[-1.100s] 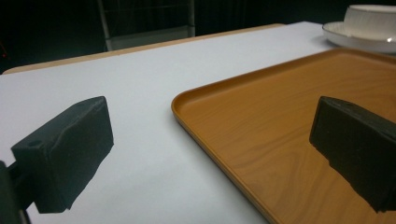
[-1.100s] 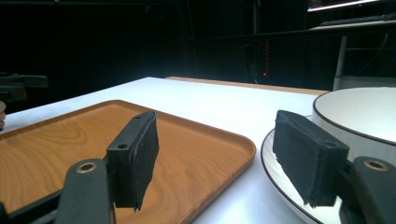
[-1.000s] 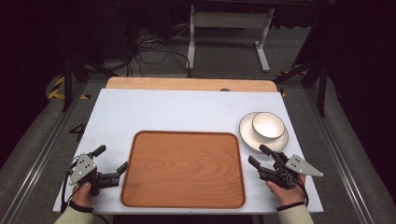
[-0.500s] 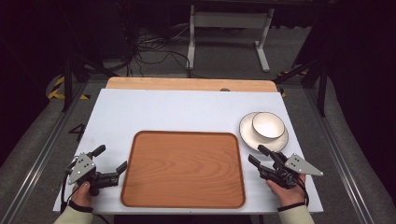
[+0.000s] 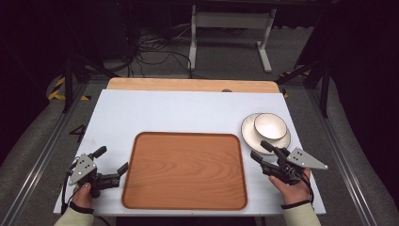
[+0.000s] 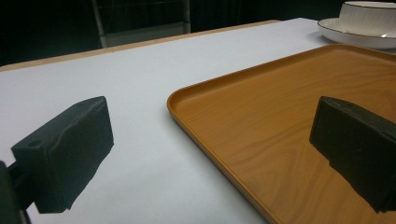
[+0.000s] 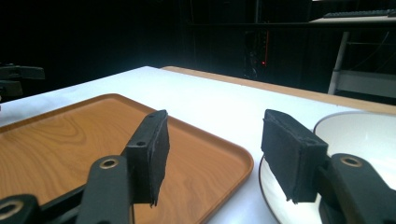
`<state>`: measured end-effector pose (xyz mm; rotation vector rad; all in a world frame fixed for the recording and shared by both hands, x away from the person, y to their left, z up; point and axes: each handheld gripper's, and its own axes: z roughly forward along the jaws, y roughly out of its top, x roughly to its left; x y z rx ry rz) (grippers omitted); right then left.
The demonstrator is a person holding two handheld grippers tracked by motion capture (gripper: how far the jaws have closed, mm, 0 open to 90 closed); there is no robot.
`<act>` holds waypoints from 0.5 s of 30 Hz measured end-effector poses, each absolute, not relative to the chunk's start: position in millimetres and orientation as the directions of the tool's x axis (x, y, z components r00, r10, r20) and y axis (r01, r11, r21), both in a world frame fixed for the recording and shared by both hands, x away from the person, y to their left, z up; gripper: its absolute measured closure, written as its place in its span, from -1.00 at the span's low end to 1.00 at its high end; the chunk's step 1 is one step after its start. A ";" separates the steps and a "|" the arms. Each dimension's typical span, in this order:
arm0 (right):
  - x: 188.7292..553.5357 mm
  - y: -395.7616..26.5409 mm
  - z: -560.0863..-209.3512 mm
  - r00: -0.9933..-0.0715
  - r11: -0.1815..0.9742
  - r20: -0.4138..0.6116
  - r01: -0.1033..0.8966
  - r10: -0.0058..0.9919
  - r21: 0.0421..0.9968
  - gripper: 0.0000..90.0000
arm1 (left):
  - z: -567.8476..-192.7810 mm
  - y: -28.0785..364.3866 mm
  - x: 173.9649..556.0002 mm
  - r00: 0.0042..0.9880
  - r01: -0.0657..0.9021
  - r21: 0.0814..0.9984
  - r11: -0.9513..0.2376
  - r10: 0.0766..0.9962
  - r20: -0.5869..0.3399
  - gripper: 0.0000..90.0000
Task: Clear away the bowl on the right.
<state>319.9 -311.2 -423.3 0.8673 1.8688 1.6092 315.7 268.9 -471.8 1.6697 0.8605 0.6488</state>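
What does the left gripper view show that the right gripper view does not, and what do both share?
Left gripper view: the open left claw, and far off, the side of the bowl standing on its plate. Right gripper view: the open right claw, the left claw far off at the picture's left edge, and a metal frame behind the table. Both: the wooden tray, the white table, the plate.

A tray [image 5: 186, 172] lies before me on the desk [image 5: 179, 113]. My left gripper [image 5: 111, 165] sits at its left edge, my right gripper [image 5: 261, 151] at its right. Behind the right gripper, a bowl [image 5: 270, 126] rests on a plate [image 5: 248, 132].
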 end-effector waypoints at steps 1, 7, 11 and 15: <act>320.9 -310.7 -421.5 -0.660 0.092 0.021 0.136 0.751 0.986 -0.07 | -471.8 268.8 315.9 0.586 0.215 0.966 -0.143 0.810 -0.011 -0.99; 331.1 -312.6 -411.3 -0.642 0.111 0.011 0.150 0.766 0.983 -0.07 | -472.3 268.4 313.3 0.586 0.191 0.971 -0.143 0.811 0.004 -0.99; 337.3 -315.0 -401.5 -0.633 0.110 0.016 0.159 0.774 0.981 -0.06 | -472.1 268.4 313.6 0.585 0.197 0.969 -0.147 0.811 0.004 -0.99; 344.1 -320.6 -388.3 -0.621 0.122 0.003 0.158 0.784 0.980 -0.06 | -472.0 268.3 314.6 0.585 0.205 0.968 -0.144 0.811 -0.004 -0.99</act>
